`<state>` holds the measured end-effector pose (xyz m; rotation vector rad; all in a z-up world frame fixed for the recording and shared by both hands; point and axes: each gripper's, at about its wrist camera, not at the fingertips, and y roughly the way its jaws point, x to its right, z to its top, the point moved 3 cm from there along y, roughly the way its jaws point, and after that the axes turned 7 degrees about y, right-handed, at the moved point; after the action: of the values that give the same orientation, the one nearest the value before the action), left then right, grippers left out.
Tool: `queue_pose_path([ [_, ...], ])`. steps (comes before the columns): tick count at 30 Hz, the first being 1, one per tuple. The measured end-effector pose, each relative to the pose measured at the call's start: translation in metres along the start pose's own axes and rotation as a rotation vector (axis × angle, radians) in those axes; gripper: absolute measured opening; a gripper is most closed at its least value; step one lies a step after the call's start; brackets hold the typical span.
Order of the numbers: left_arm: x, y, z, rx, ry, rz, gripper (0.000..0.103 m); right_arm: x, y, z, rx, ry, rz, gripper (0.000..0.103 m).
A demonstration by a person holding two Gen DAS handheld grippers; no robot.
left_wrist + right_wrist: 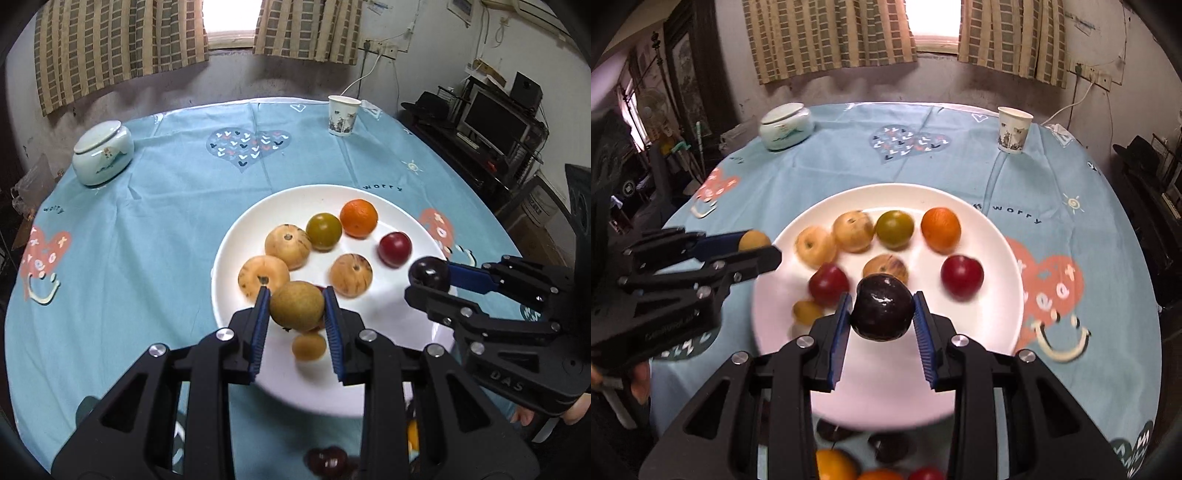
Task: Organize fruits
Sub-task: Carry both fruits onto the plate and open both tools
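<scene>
Nearby, a paper cup (343, 115) and lidded jar (102, 153) stand apart.

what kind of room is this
Likely a lived-in home room: a round table under a blue printed tablecloth, checked curtains at a small window, and a monitor on a cluttered side shelf.

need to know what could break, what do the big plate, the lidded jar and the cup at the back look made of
Plate: white, smooth, glossy, likely glazed ceramic or porcelain.
Lidded jar: pale celadon gloss with a painted motif, looks like glazed porcelain.
Cup: thin tapered wall, rolled rim, matte print, probably a paper cup.
</scene>
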<state>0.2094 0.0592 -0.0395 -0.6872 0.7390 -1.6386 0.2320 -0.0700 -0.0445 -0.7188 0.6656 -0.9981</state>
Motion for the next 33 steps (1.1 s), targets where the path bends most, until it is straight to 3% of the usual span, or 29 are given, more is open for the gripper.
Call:
queue_pose_path([
  [11, -0.012, 0.037, 0.003, -0.043, -0.025, -0.02, 0.03, 0.019, 0.048, 0.023, -0.03, 0.041, -0.004, 0.035],
  [12, -0.012, 0.037, 0.003, -0.044, -0.024, -0.019, 0.03, 0.02, 0.049, 0.024, -0.028, 0.045, 0.001, 0.038],
  [13, -0.011, 0.038, 0.003, -0.044, -0.02, -0.014, 0.03, 0.021, 0.05, 0.025, -0.026, 0.047, 0.0, 0.057],
  [15, -0.009, 0.036, 0.003, -0.039, -0.01, 0.003, 0.03, 0.021, 0.047, 0.026, 0.004, 0.048, -0.03, 0.072],
  [16, -0.009, 0.036, 0.003, -0.035, -0.005, 0.013, 0.034, 0.021, 0.045, 0.027, 0.019, 0.04, -0.042, 0.073],
  [18, -0.008, 0.032, 0.004, -0.022, -0.002, 0.023, 0.055, 0.02, 0.04, 0.027, 0.027, 0.03, -0.047, 0.073],
  [23, -0.005, 0.014, 0.006, 0.01, -0.001, 0.039, 0.074, 0.02, 0.023, 0.028, 0.041, 0.037, -0.048, 0.074],
  [26, -0.004, -0.002, 0.005, 0.029, -0.005, 0.034, 0.081, 0.021, 0.006, 0.026, 0.06, 0.041, -0.051, 0.08],
  [33, 0.009, -0.051, -0.023, 0.072, -0.014, 0.014, 0.092, 0.014, -0.041, 0.003, 0.085, 0.036, -0.043, 0.081],
])
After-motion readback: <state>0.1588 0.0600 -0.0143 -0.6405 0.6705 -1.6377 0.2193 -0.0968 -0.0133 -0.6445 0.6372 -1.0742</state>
